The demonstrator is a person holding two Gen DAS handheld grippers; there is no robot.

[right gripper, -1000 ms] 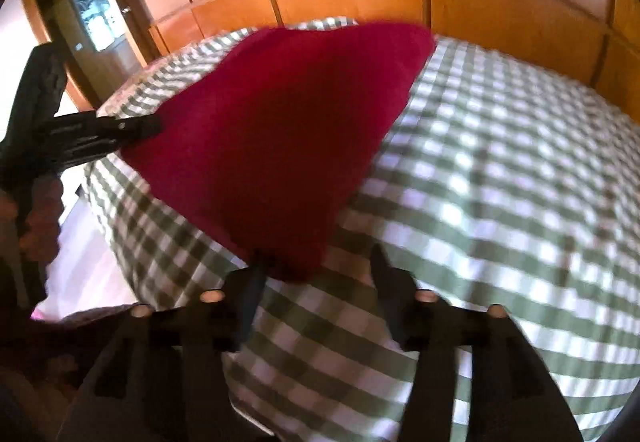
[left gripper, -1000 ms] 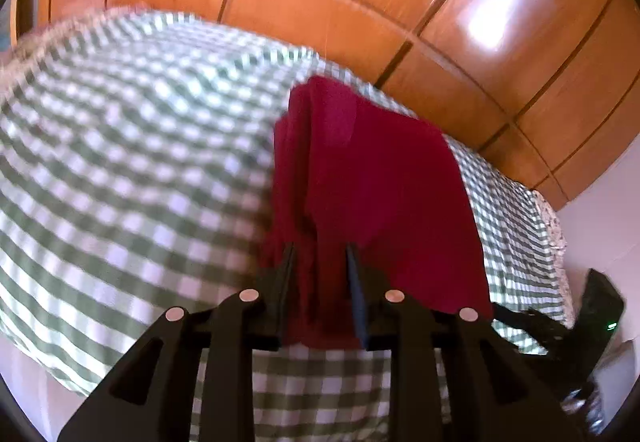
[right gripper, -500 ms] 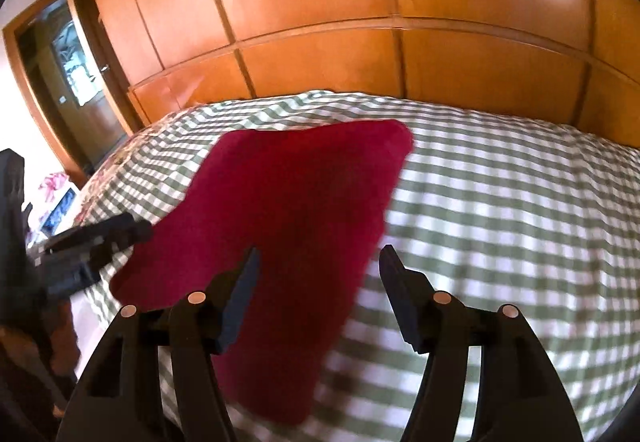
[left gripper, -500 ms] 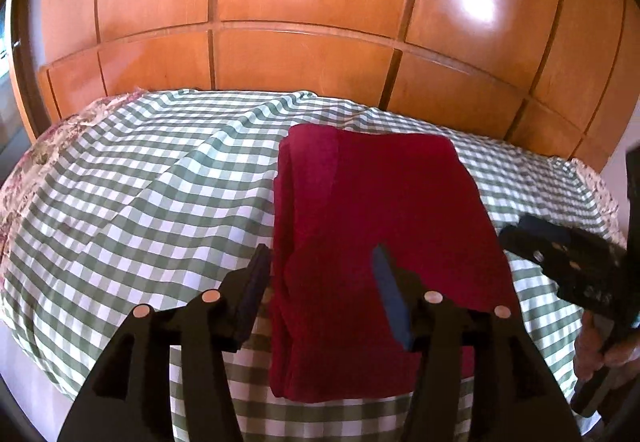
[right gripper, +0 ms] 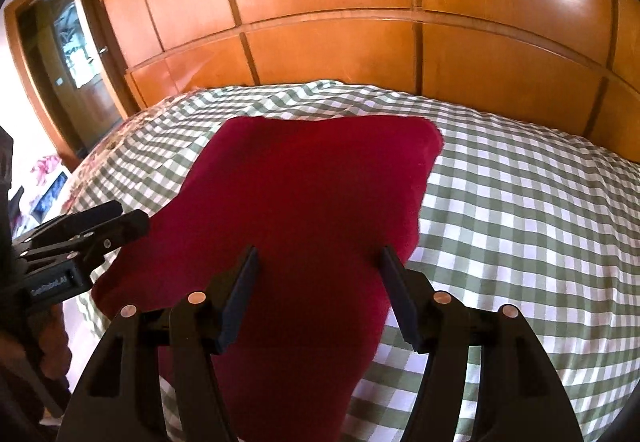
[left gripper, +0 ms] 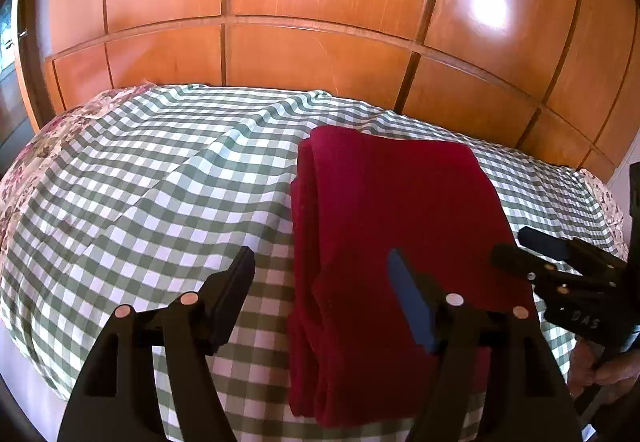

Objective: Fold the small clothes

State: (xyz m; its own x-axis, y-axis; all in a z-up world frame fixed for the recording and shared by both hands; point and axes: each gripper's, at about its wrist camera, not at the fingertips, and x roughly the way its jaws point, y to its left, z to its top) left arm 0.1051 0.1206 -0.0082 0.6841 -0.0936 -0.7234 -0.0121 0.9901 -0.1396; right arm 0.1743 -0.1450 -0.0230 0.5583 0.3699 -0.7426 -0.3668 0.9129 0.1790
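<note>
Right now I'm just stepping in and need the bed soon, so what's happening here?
A person with a handheld gripper in each hand is folding small clothes on the bed. A dark red garment lies folded flat on the green checked bedsheet, in front of the wooden wardrobe. The left gripper and the right gripper are both open, above the near end of the garment, gripping nothing. The fold looks done or nearly so.

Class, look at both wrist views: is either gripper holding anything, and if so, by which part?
Nothing is held. The left gripper and right gripper are both open above the folded red garment lying on the checked bedsheet.
</note>
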